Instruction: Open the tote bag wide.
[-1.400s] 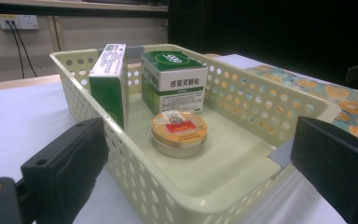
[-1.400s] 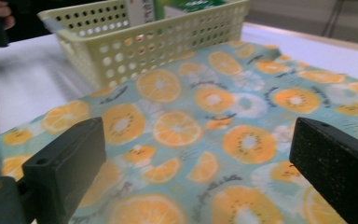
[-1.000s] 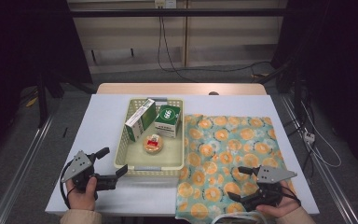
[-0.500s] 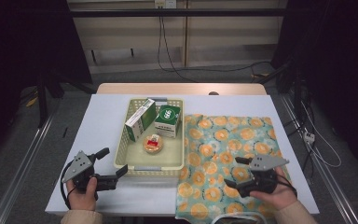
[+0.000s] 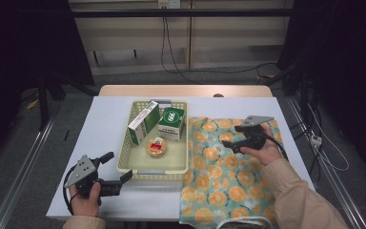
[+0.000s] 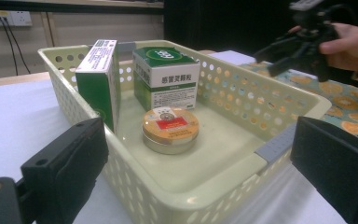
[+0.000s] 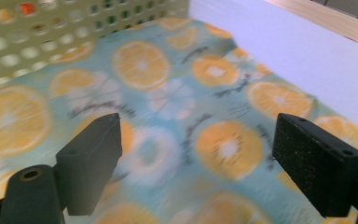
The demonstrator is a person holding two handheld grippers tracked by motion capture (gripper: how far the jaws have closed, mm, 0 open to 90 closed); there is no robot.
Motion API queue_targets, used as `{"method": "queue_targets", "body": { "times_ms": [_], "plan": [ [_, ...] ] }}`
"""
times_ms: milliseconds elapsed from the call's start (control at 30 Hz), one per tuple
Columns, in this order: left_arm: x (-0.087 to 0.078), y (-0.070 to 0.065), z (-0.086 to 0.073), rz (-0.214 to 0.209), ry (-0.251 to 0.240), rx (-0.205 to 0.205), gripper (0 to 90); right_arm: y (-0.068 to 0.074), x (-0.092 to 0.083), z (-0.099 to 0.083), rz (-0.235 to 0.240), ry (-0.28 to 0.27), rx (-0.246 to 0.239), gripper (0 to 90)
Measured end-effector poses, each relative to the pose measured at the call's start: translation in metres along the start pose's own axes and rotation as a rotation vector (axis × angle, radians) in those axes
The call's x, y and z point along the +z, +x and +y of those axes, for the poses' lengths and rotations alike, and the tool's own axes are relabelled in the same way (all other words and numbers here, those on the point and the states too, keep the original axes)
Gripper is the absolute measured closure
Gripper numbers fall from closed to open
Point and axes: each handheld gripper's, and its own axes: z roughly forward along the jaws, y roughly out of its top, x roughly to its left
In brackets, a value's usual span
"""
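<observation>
High view: the right gripper is hovering over the orange-slice patterned teal cloth, which is lying on the white table just beside the pale yellow perforated plastic basket. Its jaws are standing spread with nothing between them, having just been closing a little. The left gripper is resting near the basket's front corner, jaws spread and empty, facing the round tin and two green-and-white boxes inside.
</observation>
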Motion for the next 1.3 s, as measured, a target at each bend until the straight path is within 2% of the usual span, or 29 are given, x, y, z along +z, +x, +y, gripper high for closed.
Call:
{"method": "queue_targets", "body": {
  "times_ms": [67, 100, 133, 200, 300, 333, 367, 433, 467, 533, 633, 700, 767, 867, 967, 1100, 1300],
  "plan": [
    [0.0, -0.001, 0.0, -0.003, -0.002, -0.004, 3.7, -0.009, 0.011, 0.005, -0.011, 0.027, 0.001, 16.0],
    [0.0, -0.001, 0.0, -0.006, -0.003, -0.004, 3.7, -0.009, 0.011, 0.005, -0.011, 0.027, 0.001, 16.0],
    [0.0, -0.001, 0.0, -0.008, -0.002, -0.004, 3.7, -0.016, 0.022, 0.01, -0.016, 0.04, 0.009, 15.8],
    [0.0, -0.001, 0.0, -0.009, -0.002, -0.006, 3.7, -0.022, 0.033, 0.014, -0.03, 0.056, 0.007, 15.7],
    [-0.001, -0.001, -0.001, -0.008, -0.008, -0.016, 3.7, -0.03, 0.049, 0.018, -0.033, 0.073, 0.016, 16.2],
    [-0.001, -0.002, 0.0, -0.013, -0.011, -0.016, 3.7, -0.03, 0.049, 0.018, -0.033, 0.073, 0.016, 16.2],
    [-0.001, -0.002, 0.0, -0.015, -0.01, -0.013, 3.7, -0.035, 0.058, 0.021, -0.018, 0.077, 0.028, 17.0],
    [-0.001, -0.002, 0.0, -0.016, -0.012, -0.013, 3.7, -0.04, 0.065, 0.023, -0.026, 0.085, 0.028, 16.2],
    [-0.001, -0.003, 0.0, -0.013, -0.011, -0.014, 3.7, -0.042, 0.068, 0.025, -0.013, 0.075, 0.043, 16.9],
    [0.001, -0.004, 0.0, -0.019, -0.011, -0.014, 3.7, -0.045, 0.074, 0.028, -0.02, 0.07, 0.047, 17.1],
    [0.001, -0.005, 0.001, -0.018, -0.015, -0.007, 3.7, -0.05, 0.082, 0.032, -0.029, 0.099, 0.028, 17.0],
    [0.001, -0.006, 0.001, -0.019, -0.019, -0.005, 3.7, -0.054, 0.086, 0.034, -0.016, 0.089, 0.052, 17.2],
    [0.0, -0.006, 0.002, -0.021, -0.017, 0.0, 3.7, -0.057, 0.089, 0.035, -0.022, 0.093, 0.052, 18.1],
    [-0.002, -0.004, 0.001, -0.018, -0.021, -0.01, 3.7, -0.057, 0.095, 0.033, -0.012, 0.147, 0.042, 21.3],
    [-0.002, -0.003, 0.0, -0.019, -0.022, -0.015, 3.7, -0.055, 0.095, 0.03, -0.019, 0.137, 0.03, 22.3],
    [-0.003, 0.0, -0.001, -0.013, -0.023, -0.024, 3.7, -0.053, 0.091, 0.028, -0.001, 0.13, 0.013, 34.0],
    [-0.006, 0.005, -0.003, 0.006, -0.033, -0.043, 3.7, -0.055, 0.083, 0.029, 0.036, 0.152, -0.003, 64.7]
  ]
}}
